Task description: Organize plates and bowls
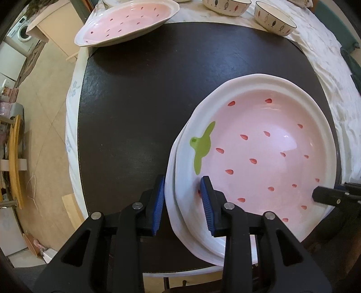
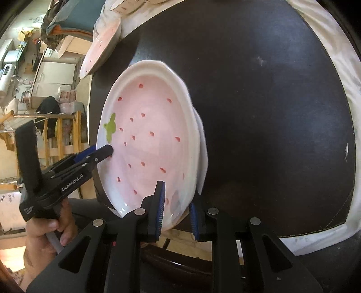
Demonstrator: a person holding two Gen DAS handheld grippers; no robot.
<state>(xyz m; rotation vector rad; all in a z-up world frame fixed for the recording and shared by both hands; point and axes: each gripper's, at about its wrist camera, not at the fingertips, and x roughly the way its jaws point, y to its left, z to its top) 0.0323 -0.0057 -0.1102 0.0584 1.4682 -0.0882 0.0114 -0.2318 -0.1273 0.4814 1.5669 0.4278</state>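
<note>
Pink-glazed strawberry plate [image 1: 266,157], strawberry-shaped, glossy, with a broad white rim, scattered red seed marks and a green leaf motif near one edge; nothing lies in it. It sits nested on a second white-rimmed plate [image 1: 178,216], whose edge shows beneath it along the near side, and the pair rests on a dark brown mat [image 1: 140,108] near that mat's front edge. The mat lies over a white cloth [image 1: 327,74] covering the table. A third strawberry plate [image 1: 126,24] of the same pattern, empty, stands at the far side, partly on the mat and partly on the cloth, well apart from the stack. Two white bowls with fish motifs [image 1: 274,19] and [image 1: 225,6] stand on the cloth beyond the mat; the nearer one shows an empty interior, the other's cannot be told. Left gripper [image 1: 182,198]: blue-padded fingers narrowly parted and straddling the rim of the stacked plates, one finger outside, one inside on the pink glaze; a gap shows between the outer pad and the rim, so no grip is made. Right gripper [image 2: 176,207]: fingers narrowly apart astride the opposite rim, one pad over the pink inside, the other under the edge; whether they press on it cannot be told. A hand [image 2: 48,234] holds the left gripper's handle.
</note>
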